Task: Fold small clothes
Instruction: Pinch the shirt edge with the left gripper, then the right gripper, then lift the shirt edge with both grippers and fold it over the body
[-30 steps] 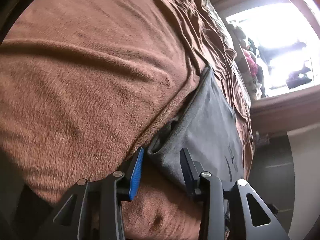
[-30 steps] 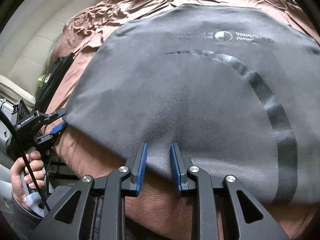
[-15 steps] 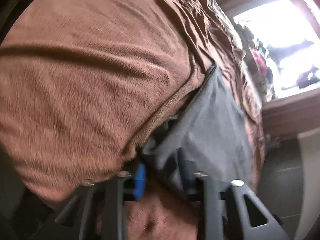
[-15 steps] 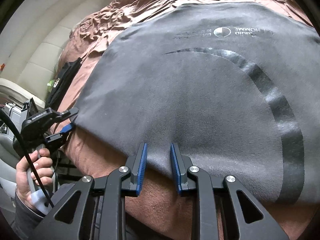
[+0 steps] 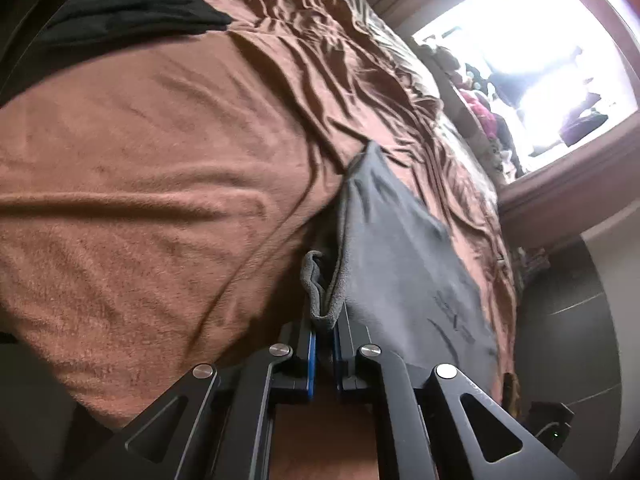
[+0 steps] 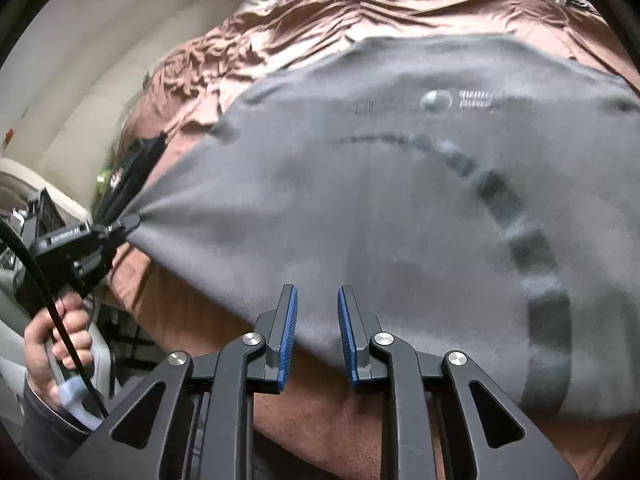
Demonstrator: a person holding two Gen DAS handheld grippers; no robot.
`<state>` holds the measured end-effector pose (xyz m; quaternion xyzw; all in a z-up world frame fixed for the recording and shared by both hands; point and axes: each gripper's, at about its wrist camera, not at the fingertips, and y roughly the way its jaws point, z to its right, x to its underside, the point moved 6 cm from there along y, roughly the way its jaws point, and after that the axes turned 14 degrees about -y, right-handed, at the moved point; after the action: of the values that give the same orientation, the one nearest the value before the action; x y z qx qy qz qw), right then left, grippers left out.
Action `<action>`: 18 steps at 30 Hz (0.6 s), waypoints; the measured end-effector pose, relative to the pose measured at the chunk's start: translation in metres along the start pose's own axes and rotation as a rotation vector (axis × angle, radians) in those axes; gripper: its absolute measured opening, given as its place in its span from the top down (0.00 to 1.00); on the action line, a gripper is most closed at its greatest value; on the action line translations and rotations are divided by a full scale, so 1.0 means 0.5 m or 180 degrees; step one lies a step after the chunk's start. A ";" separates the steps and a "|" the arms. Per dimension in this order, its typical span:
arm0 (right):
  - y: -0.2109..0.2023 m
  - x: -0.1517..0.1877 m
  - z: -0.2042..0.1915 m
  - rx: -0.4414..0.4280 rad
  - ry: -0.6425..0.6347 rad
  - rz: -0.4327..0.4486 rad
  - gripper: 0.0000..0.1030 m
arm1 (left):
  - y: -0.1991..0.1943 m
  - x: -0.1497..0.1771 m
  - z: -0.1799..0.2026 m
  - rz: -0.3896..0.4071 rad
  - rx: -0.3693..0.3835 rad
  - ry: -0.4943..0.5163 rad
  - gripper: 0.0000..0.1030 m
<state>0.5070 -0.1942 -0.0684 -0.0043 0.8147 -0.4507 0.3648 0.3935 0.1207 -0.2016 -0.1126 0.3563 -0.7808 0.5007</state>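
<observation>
Your left claw [image 5: 323, 334] is pinching the grey garment's [image 6: 400, 220] left corner while your right claw [image 6: 317, 334], narrowing, is probably straddling its near hem unclamped.

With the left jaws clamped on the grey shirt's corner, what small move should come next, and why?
Probably finish closing the right gripper on the grey shirt hem. Its jaws are closing, with the hem between the pads but not pinched. The left gripper already pinches its corner, pulling the cloth taut off the brown blanket, so lifting now would drag one side.
</observation>
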 end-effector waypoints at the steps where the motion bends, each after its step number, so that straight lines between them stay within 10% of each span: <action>1: 0.001 0.000 0.000 0.0017 0.0010 0.0014 0.83 | -0.001 -0.002 0.006 -0.0012 0.0060 -0.0009 0.94; 18: -0.023 0.054 -0.013 0.0260 0.0093 -0.0075 0.94 | -0.045 -0.004 0.146 0.0000 0.0910 0.0210 0.95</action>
<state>0.4795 -0.2055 -0.0736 0.0075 0.8008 -0.4878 0.3475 0.4173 0.0957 -0.1336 -0.0144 0.2577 -0.8269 0.4996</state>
